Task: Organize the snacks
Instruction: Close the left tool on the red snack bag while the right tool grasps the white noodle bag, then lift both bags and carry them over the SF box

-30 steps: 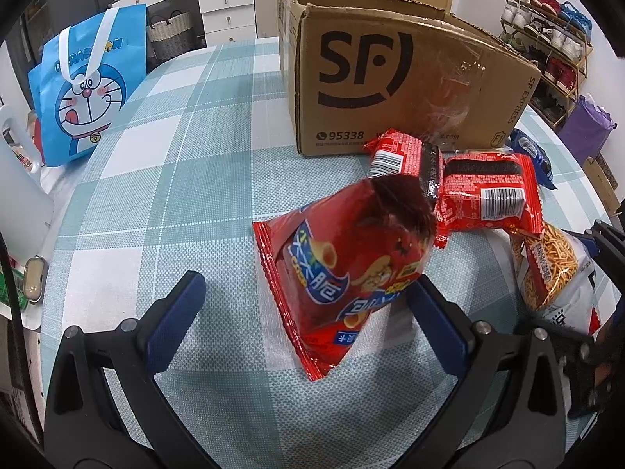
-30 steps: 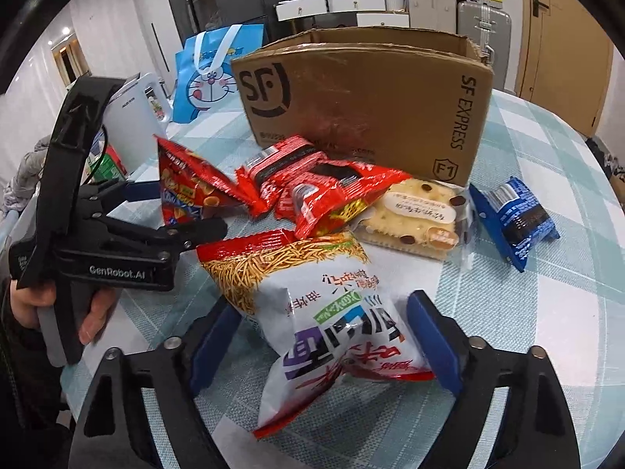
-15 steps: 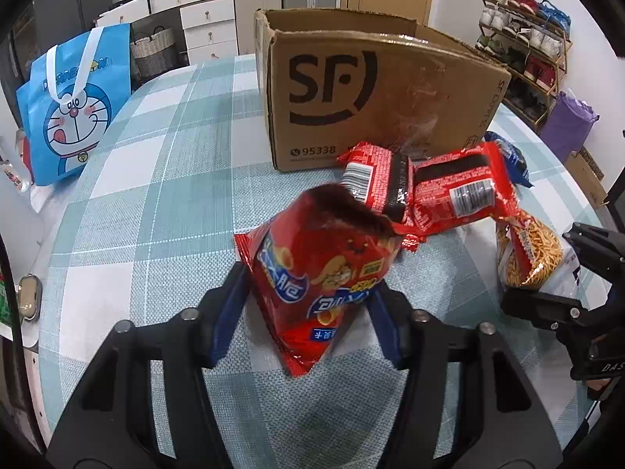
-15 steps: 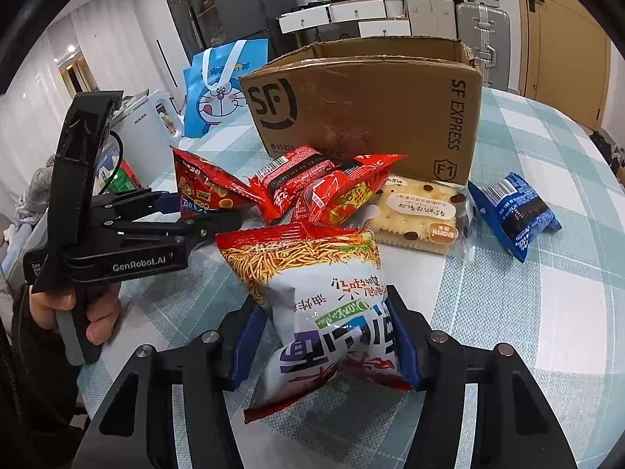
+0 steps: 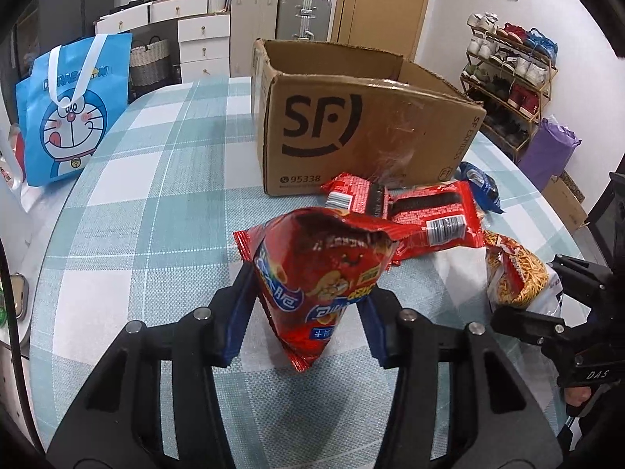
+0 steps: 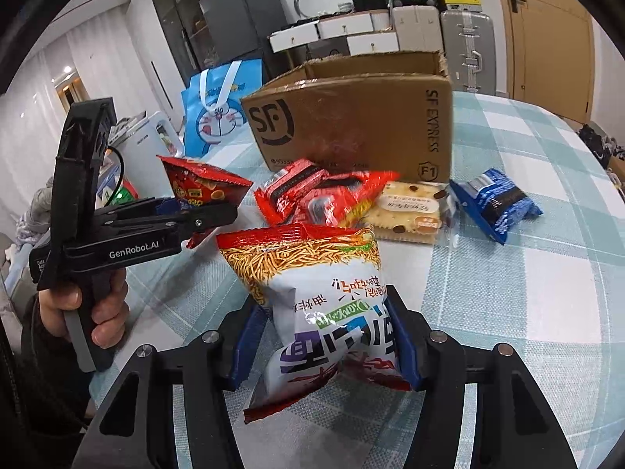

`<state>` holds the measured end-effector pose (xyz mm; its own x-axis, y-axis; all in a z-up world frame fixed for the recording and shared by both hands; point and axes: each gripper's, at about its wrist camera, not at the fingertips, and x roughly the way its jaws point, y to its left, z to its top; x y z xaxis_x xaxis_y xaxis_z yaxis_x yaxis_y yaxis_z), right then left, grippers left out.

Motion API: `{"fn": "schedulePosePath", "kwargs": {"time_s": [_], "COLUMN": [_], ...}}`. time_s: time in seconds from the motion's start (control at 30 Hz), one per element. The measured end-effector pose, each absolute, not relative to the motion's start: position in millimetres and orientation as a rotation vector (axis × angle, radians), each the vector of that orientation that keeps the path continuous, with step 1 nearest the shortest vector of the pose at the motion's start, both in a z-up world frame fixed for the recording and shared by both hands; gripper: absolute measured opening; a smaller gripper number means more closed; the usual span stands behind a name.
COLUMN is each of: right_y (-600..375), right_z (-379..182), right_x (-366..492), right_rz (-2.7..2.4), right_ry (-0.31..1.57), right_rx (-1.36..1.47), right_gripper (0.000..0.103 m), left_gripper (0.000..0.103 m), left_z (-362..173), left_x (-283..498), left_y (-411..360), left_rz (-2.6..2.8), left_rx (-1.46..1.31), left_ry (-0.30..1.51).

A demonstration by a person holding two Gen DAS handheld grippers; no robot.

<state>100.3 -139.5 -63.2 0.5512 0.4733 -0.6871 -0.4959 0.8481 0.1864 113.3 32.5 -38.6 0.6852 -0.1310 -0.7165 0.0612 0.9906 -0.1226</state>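
Lifting both bags clear of the checked table (image 5: pixel 156 179) before swinging over the open cardboard box (image 5: pixel 367 133) should avoid snagging its rim. Left gripper (image 5: pixel 304 324), jaws just closed, pinches the red snack bag (image 5: pixel 324 273) by its lower half; right gripper (image 6: pixel 324 336) clamps the white noodle-snack bag (image 6: pixel 320 293) likewise, tops projecting forward.

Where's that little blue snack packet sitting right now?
In the right wrist view, the blue packet lies on the checked tablecloth at the right, apart from the pile, just right of the biscuit pack and near the cardboard box corner.
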Motion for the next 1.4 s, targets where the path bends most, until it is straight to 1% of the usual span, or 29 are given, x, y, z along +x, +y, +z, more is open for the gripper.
{"fn": "schedulePosePath", "kwargs": {"time_s": [0.77,1.4], "right_y": [-159,-167], "right_z": [-33,21], "right_x": [91,109], "right_rz": [0.532,0.535], "right_ry": [0.718,0.595], "right_rx": [0.025,0.092], "right_gripper": [0.059,0.059], "left_gripper": [0.047,0.047], "left_z": [-6,43], "left_x": [97,90], "left_y": [23,15], "left_rz": [-0.136,-0.123], "left_rx": [-0.106,-0.085], "left_ry": [0.739,0.658]}}
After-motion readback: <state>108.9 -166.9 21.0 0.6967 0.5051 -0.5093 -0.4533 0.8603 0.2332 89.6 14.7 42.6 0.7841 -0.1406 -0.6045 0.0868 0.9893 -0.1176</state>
